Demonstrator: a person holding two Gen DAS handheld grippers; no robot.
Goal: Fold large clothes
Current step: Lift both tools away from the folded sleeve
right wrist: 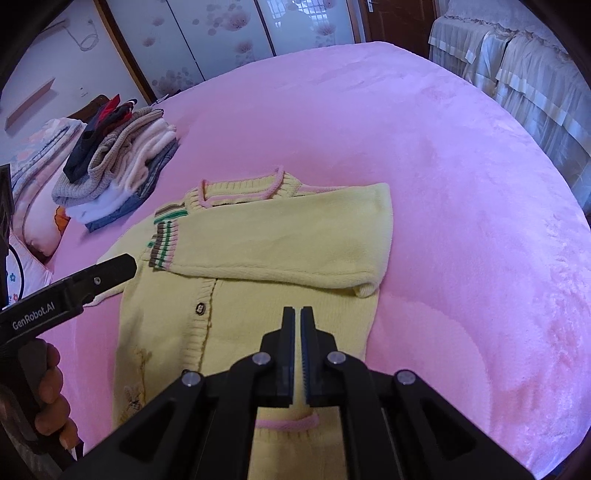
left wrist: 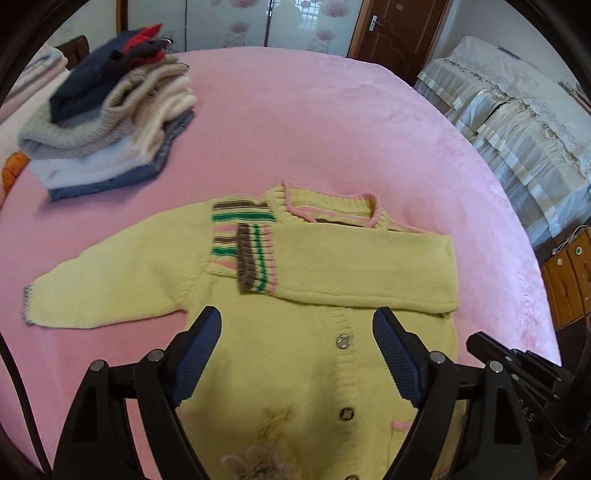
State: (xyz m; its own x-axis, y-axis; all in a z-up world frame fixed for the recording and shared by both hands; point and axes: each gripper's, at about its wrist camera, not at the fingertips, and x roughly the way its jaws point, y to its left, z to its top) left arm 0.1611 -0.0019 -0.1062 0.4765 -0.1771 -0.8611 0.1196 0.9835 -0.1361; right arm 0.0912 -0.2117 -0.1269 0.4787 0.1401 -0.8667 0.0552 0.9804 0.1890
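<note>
A yellow knit cardigan (left wrist: 295,354) with striped cuffs and a pink-trimmed collar lies flat on the pink bed cover (left wrist: 314,122). Its right sleeve (left wrist: 365,269) is folded across the chest; its left sleeve (left wrist: 110,284) lies stretched out to the left. My left gripper (left wrist: 297,325) is open and empty, held above the buttoned front. In the right wrist view the cardigan (right wrist: 266,251) lies ahead, and my right gripper (right wrist: 298,314) is shut and empty above its lower right part. The left gripper also shows in the right wrist view (right wrist: 66,291), at the left.
A stack of folded sweaters (left wrist: 110,122) sits at the bed's far left, seen too in the right wrist view (right wrist: 118,162). Pillows (right wrist: 33,184) lie beside it. A covered sofa (left wrist: 517,129) stands to the right. A wooden door (left wrist: 395,29) and sliding panels stand behind.
</note>
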